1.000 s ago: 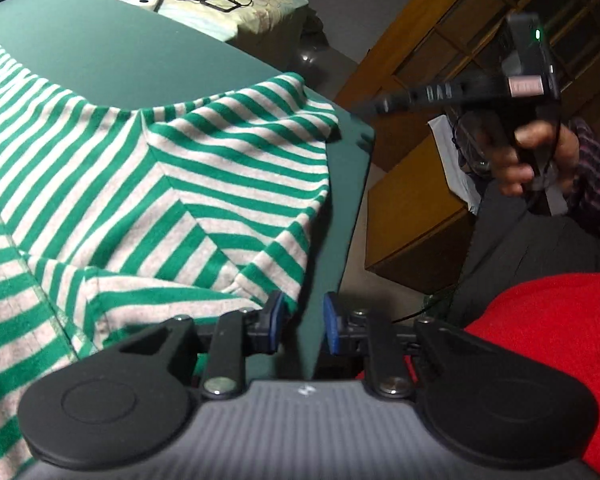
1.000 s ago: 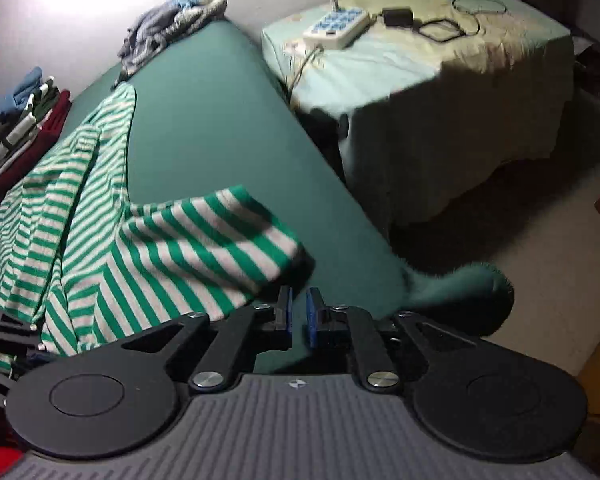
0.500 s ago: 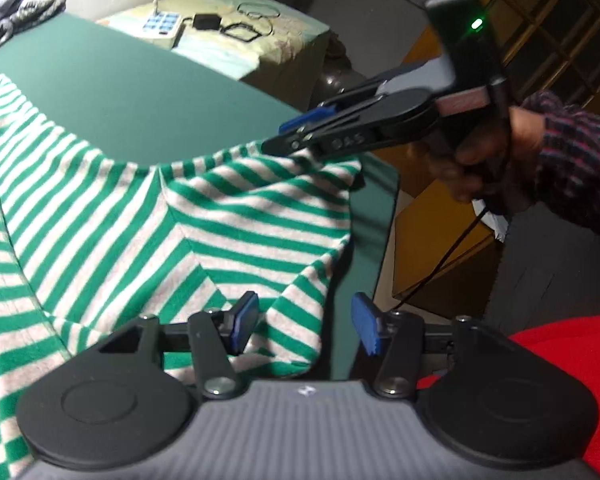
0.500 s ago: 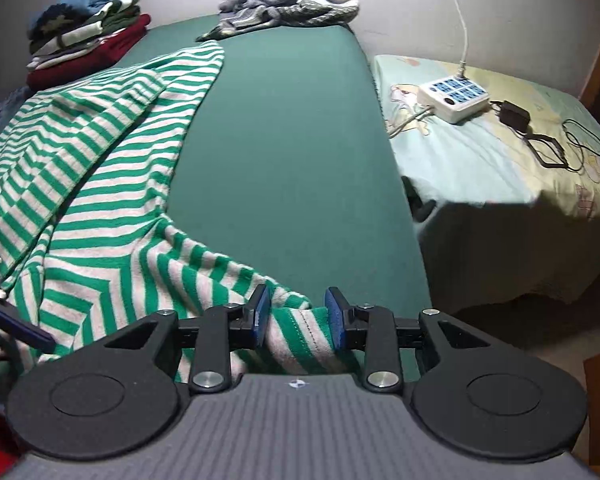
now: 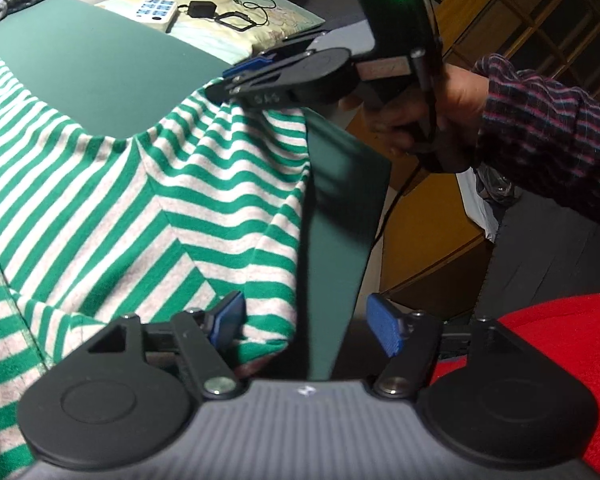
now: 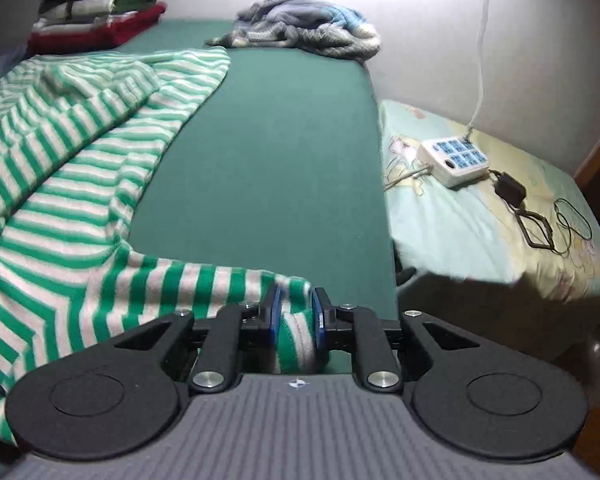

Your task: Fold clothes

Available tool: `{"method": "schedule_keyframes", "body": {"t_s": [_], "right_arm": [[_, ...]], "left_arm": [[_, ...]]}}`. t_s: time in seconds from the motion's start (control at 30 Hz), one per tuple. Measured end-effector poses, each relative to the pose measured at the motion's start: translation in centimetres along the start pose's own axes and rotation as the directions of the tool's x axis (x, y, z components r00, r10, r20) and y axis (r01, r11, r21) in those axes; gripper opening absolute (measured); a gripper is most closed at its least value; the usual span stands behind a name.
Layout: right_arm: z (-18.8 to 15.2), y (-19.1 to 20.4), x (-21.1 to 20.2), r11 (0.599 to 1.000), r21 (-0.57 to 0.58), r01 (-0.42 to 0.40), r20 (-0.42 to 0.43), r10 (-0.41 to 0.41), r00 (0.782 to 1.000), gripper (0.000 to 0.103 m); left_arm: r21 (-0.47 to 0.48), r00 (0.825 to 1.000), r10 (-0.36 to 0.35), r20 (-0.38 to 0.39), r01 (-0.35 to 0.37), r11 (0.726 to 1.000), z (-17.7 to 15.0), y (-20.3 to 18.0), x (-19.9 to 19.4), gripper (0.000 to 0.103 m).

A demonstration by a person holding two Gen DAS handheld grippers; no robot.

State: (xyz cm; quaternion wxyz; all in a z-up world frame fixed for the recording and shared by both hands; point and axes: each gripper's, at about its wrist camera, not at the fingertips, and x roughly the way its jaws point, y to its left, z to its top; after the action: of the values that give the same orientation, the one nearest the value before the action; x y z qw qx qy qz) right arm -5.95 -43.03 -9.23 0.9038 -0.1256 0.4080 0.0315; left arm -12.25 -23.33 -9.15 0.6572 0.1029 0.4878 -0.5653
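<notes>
1. Shirt (image 5: 148, 184) lies striped on the green bed (image 6: 268, 152), its hem along the near edge
2. Left gripper (image 5: 304, 324) is opening, spread over the hem corner, pads not pressing
3. Right gripper (image 6: 294, 314) is closing, pinching a hem fold
4. Right view alone shows far folded stack (image 6: 96, 8) and loose pile (image 6: 312, 28)

The left gripper (image 5: 306, 326) is pointing down, its jaws opening, pads pressing on nothing. The right gripper (image 6: 294, 314) is closing, its pads pinching striped cloth. The right hand (image 5: 432, 116), in a plaid sleeve (image 5: 548, 140), is gripping its handle.
</notes>
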Motion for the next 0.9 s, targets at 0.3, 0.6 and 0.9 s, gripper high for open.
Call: {"method": "schedule_keyframes", "body": {"t_s": [0.3, 0.6, 0.9], "right_arm": [[-3.0, -3.5, -4.2, 0.966, 0.251, -0.061, -0.068, 0.080, 0.994, 0.037], [-5.9, -4.8, -5.9, 0.880, 0.446, -0.164, 0.007, 0.180, 0.984, 0.045], [-6.0, -2.5, -4.0, 0.964, 0.251, -0.085, 0.045, 0.076, 0.996, 0.043]], "left_arm": [[-0.037, 0.999, -0.027, 0.025, 0.028, 0.999, -0.1, 0.9, -0.2, 0.076], [-0.011, 1.000, -0.030, 0.007, 0.031, 0.999, 0.5, 0.3, 0.6, 0.083], [-0.002, 1.000, -0.024, 0.004, 0.024, 1.000, 0.4, -0.2, 1.1, 0.089]]}}
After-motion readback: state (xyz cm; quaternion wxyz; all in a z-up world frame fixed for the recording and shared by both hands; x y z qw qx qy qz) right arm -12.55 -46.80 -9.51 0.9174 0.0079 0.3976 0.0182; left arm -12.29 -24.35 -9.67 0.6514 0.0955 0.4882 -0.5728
